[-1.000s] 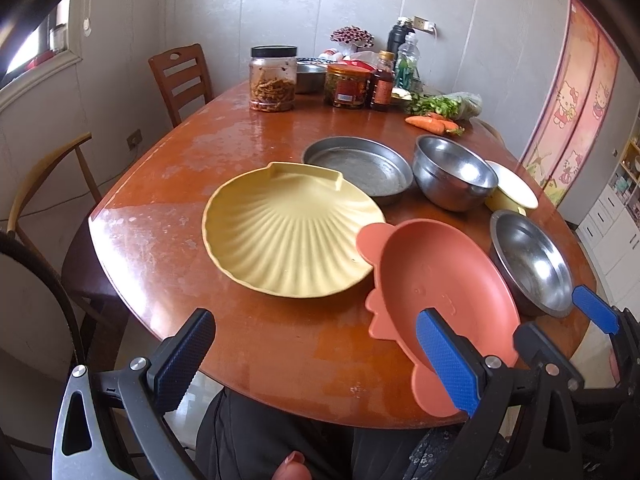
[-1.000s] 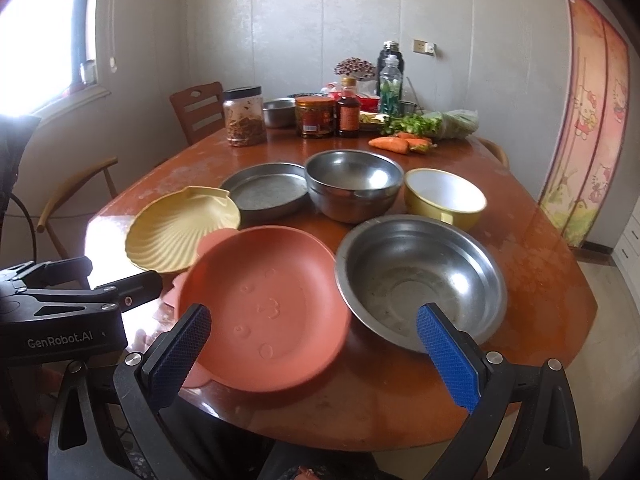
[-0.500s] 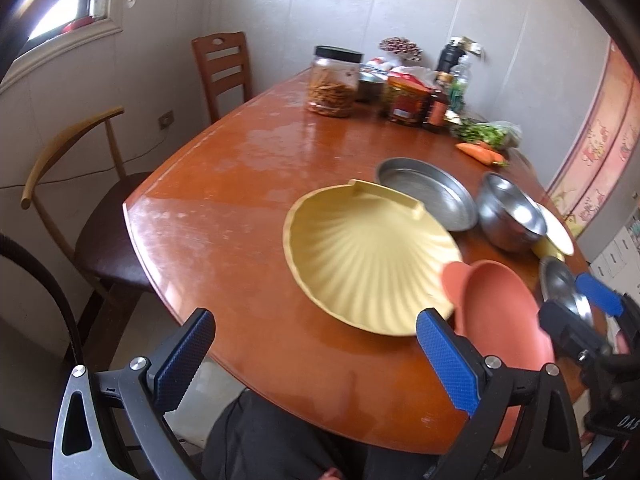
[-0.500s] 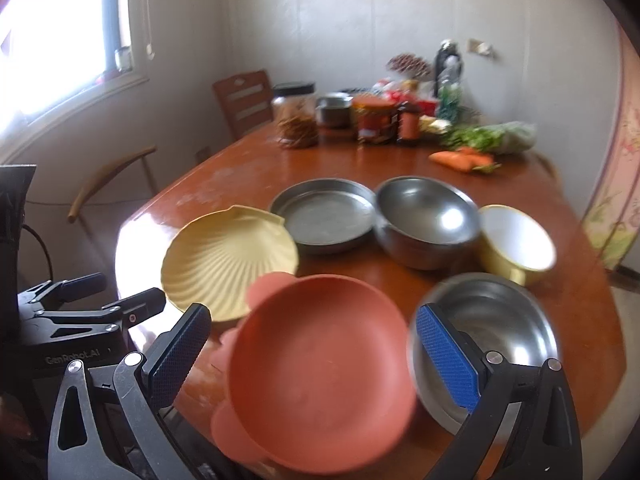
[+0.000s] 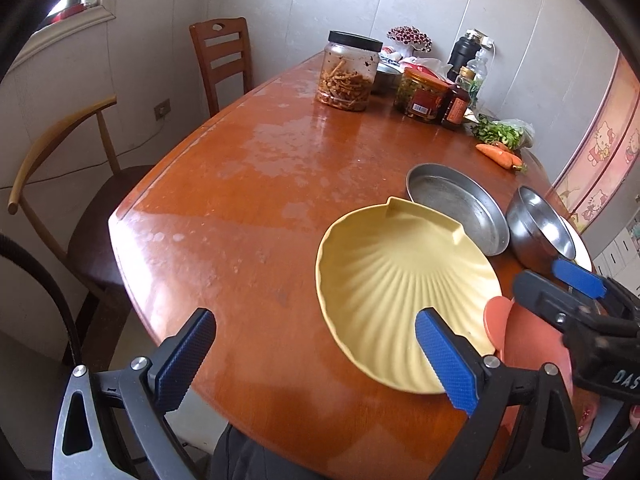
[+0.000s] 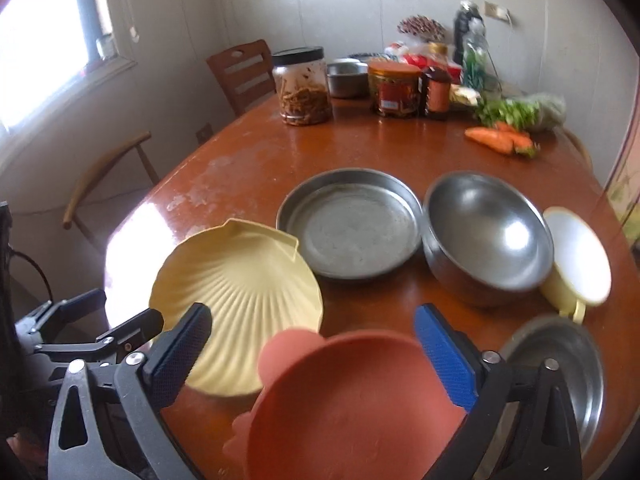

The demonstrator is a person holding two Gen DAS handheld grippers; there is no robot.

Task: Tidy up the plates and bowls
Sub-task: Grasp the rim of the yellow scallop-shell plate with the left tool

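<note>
Looks like a home dining room: wooden table [image 5: 248,184], chairs [image 5: 220,56], food jars [image 5: 348,72], carrots [image 6: 496,138], Hello Kitty wall panel [image 5: 604,148].

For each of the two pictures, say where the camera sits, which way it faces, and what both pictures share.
Left wrist: on the left gripper, open above the table's near edge, facing the yellow shell plate.
Right wrist: on the right gripper, open, facing the salmon plate.
Shared: both plates, flat steel pan, each other's gripper.

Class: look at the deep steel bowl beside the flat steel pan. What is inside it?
Nothing shows inside the deep steel bowl: only bare shiny metal and a glare spot. Its rim overlaps the yellow cup behind; the table beneath it is hidden.
</note>
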